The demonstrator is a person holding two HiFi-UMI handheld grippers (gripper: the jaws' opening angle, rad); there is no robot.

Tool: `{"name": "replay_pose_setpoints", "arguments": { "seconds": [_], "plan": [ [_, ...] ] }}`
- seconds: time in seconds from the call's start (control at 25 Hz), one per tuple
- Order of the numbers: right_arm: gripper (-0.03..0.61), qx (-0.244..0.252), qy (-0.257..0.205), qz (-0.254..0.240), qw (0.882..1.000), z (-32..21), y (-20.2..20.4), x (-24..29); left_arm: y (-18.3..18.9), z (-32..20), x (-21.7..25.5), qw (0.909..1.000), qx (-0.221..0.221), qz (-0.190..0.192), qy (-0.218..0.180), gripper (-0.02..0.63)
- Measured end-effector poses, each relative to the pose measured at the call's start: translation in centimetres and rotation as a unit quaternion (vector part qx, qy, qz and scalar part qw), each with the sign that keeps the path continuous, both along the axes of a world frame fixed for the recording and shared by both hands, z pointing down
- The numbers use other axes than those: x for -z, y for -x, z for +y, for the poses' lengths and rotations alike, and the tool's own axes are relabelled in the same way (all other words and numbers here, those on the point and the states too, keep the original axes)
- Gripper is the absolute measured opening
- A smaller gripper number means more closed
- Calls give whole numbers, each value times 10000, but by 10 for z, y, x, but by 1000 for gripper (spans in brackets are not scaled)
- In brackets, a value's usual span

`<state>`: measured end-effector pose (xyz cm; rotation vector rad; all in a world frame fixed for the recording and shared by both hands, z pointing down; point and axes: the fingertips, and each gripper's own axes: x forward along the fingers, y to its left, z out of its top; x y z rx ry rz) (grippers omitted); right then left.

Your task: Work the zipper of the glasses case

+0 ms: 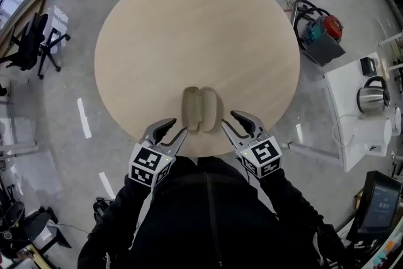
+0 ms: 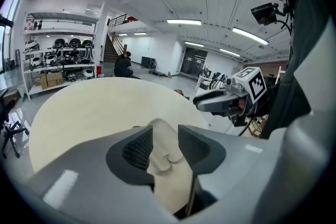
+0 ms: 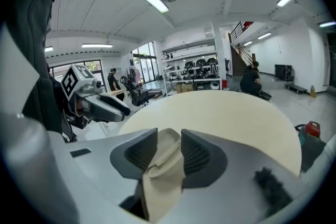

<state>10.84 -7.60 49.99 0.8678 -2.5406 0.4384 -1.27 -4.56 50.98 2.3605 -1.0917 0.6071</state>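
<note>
Fingers first. The left gripper (image 2: 165, 136) has its two jaws partly apart and clamped on nothing. The right gripper (image 3: 169, 147) is the same, two jaws partly apart and nothing gripped. In each gripper view I see beige fabric filling the gap between the ribbed pads (image 2: 137, 148), and that fabric is the glasses case (image 1: 200, 109) lying past the tips.

Count: two grippers, two marker cubes, one case, one table.

From the head view, the case sits between the two sets of fingers. Its near end is just beside both tips, and most of its body lies beyond them. The left fingers angle in at its near-left corner and the right fingers at its near-right corner. I cannot tell whether any tip touches it. The case shows as two rounded lobes side by side with a seam down the middle. In the left gripper view a small curled tab shows on the fabric between the pads; I cannot say whether it is the zipper pull.

Outward from there, the case rests near the closest edge of the round pale-wood table (image 1: 126, 22). Well apart, on the floor, stand one office chair (image 1: 28, 41) on the left and one red-and-teal machine (image 1: 321, 31) on the right. One kettle (image 1: 369, 96) sits on a white side table.
</note>
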Motion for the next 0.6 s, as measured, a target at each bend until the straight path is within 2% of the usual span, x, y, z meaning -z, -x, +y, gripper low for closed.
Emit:
{"name": "replay_pose_setpoints", "arguments": {
  "seconds": [0.16,0.28,0.44,0.6],
  "plan": [
    [147,59,212,284,9994,-18,-8,-25,13,-18,-30,9980,-360,-514,88,164],
    [171,230,333,595,9974,-24,-11,-45,18,-16,-63,9920,-905,-799,357,215],
    [262,748,532,1083,9899,-21,0,-71,28,-15,-93,9829,-1407,-975,680,306],
    [296,1533,550,1594,9737,-13,4,-99,33,-20,-116,9702,-1926,-1330,626,319]
  ]
}}
